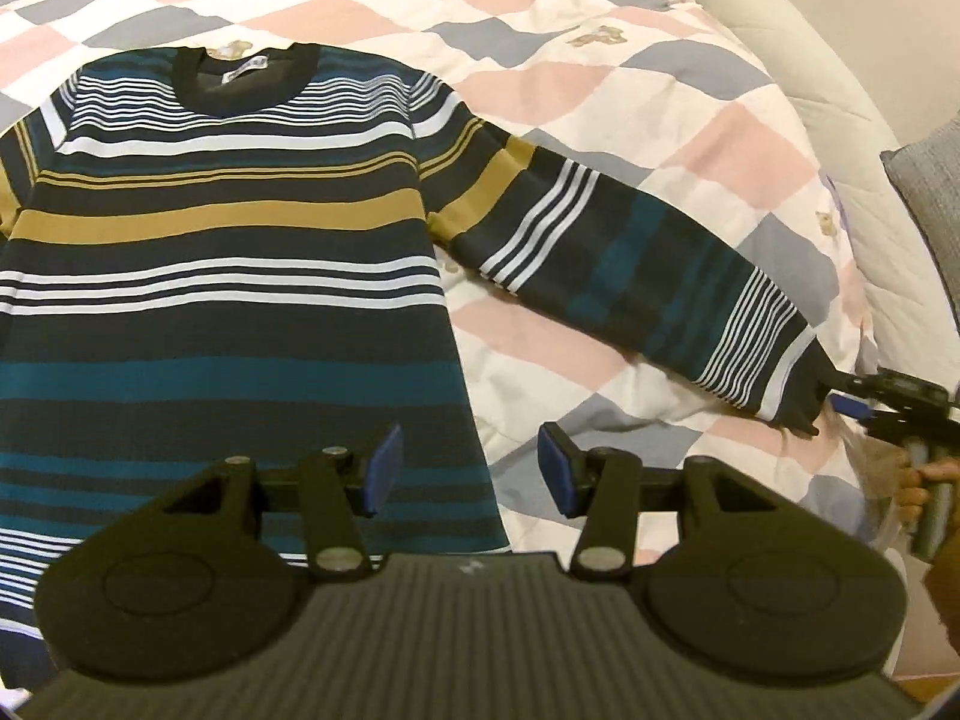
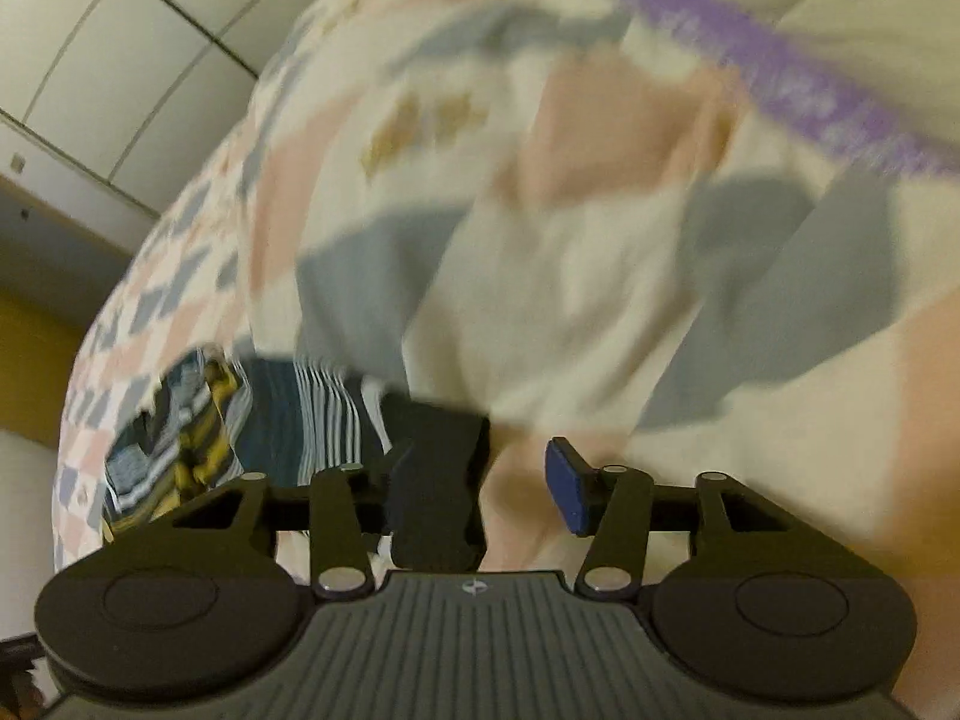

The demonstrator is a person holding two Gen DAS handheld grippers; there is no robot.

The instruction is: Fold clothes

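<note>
Your sweater (image 1: pixel 228 276) lies flat on the bed (image 1: pixel 690 138). Your left tool (image 1: pixel 465 468) is spread wide above its bottom edge. Your right tool (image 2: pixel 480 480) is spread too, with the cuff (image 2: pixel 435 480) between its fingers. Lift before squeezing and the cuff could slip out.

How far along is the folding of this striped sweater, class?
Done: the striped sweater lies spread flat, front up, on the patchwork quilt. In hand: the right gripper is at the dark cuff of the outstretched sleeve; the left gripper hovers open near the hem. Left: no fold shows yet.
</note>
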